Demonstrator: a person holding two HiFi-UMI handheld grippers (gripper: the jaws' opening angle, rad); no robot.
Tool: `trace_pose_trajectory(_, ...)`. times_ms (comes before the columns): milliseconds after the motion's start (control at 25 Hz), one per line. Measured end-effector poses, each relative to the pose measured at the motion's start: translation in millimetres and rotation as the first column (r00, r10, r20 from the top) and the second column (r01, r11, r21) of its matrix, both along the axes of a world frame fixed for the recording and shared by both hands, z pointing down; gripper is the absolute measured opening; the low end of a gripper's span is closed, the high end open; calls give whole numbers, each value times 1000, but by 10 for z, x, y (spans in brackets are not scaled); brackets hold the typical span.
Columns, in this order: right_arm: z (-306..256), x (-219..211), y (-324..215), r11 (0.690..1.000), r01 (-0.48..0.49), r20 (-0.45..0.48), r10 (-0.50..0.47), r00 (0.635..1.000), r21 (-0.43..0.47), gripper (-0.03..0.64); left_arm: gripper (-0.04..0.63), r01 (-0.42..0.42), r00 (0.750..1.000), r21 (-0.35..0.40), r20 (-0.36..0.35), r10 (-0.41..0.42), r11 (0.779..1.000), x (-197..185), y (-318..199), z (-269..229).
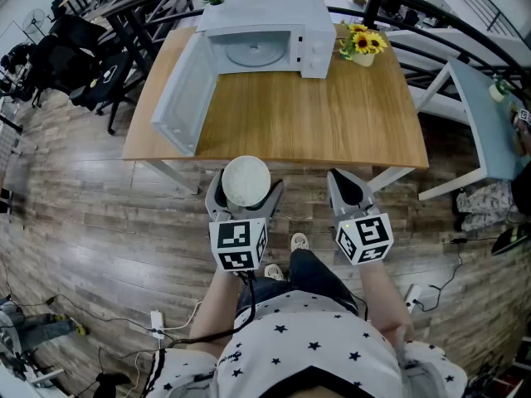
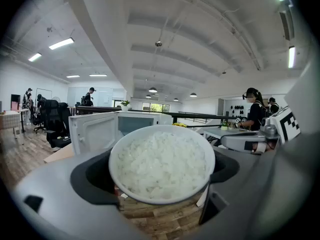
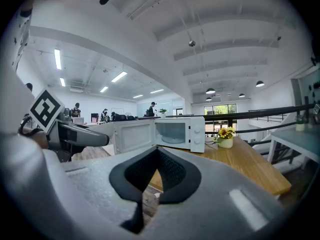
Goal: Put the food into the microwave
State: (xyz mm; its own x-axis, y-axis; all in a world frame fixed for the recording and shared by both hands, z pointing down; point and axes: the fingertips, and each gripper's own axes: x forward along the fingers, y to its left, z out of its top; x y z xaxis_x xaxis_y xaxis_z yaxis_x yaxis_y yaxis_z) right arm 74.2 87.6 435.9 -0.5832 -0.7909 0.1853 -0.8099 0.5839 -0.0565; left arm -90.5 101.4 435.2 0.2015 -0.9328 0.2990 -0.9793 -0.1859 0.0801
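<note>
A white microwave (image 1: 265, 36) stands at the far edge of the wooden surface (image 1: 332, 123), its door (image 1: 184, 94) swung wide toward the left edge. A pot of sunflowers (image 1: 362, 44) sits just beside it, near the far right corner. Short of the near edge, over the plank floor (image 1: 83, 214), the left tongs (image 1: 246, 187) hold a bowl of rice (image 1: 246, 179); the right tongs (image 1: 348, 191) hang alongside.

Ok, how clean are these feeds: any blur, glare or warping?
Head view: sharp, evenly lit, mild bowing at edges. Left gripper view: strong fisheye, black corners, bowl of rice crisp. Right gripper view: same fisheye, ceiling lights blown out, microwave clear.
</note>
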Motion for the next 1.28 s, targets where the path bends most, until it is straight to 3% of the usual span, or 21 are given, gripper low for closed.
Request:
trace_pose_trajectory(360, -105, -94, 645, 1000, -23, 19, 23, 1000, 4, 5, 509, -12, 1000, 18, 14, 12, 1000, -41, 541, -112)
trace_pose_trajectory(1280, -100, -406, 802, 1000, -7, 22, 7, 1000, 14, 5, 509, -2, 1000, 26, 15, 1, 1000, -376, 682, -133)
